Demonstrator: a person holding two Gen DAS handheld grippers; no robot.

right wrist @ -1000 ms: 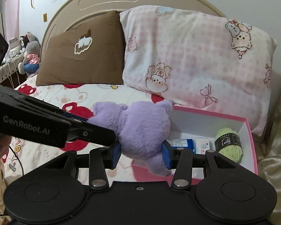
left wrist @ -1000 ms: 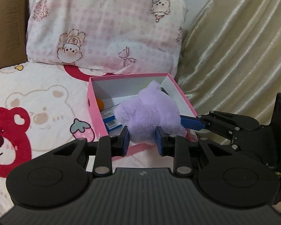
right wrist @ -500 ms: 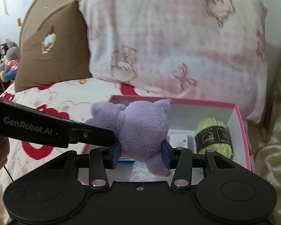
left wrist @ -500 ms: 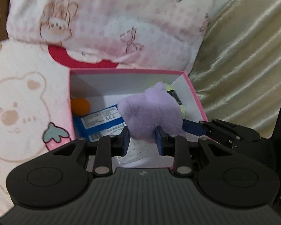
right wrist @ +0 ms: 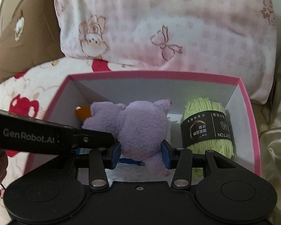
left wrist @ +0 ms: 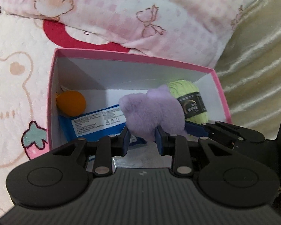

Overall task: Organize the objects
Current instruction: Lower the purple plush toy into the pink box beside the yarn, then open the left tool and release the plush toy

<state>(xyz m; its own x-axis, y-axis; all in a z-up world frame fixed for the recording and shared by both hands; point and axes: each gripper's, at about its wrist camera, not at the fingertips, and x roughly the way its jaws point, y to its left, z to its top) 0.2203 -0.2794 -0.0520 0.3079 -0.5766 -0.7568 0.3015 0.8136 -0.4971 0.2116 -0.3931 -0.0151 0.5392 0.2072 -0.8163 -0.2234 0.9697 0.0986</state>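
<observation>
A fluffy purple plush toy [left wrist: 153,115] [right wrist: 140,127] hangs inside the open top of a pink box [left wrist: 52,101] [right wrist: 252,123] with white inner walls. My left gripper [left wrist: 142,140] is shut on one end of the toy. My right gripper [right wrist: 140,154] is shut on its body, and the left gripper's arm reaches in from the left of that view. In the box lie a green yarn ball [left wrist: 191,101] [right wrist: 208,127] with a black band, an orange ball [left wrist: 71,103] and a blue-and-white carton [left wrist: 95,123].
The box sits on a white bedspread [left wrist: 13,86] printed with bears and strawberries. A pink checked pillow [left wrist: 131,13] [right wrist: 159,22] leans behind it, a brown pillow [right wrist: 26,26] further left. Shiny beige fabric [left wrist: 256,60] lies along the right.
Both grippers have carried the purple toy forward and down, from in front of the box to inside its open top. The box and pillow now loom closer in both views.
</observation>
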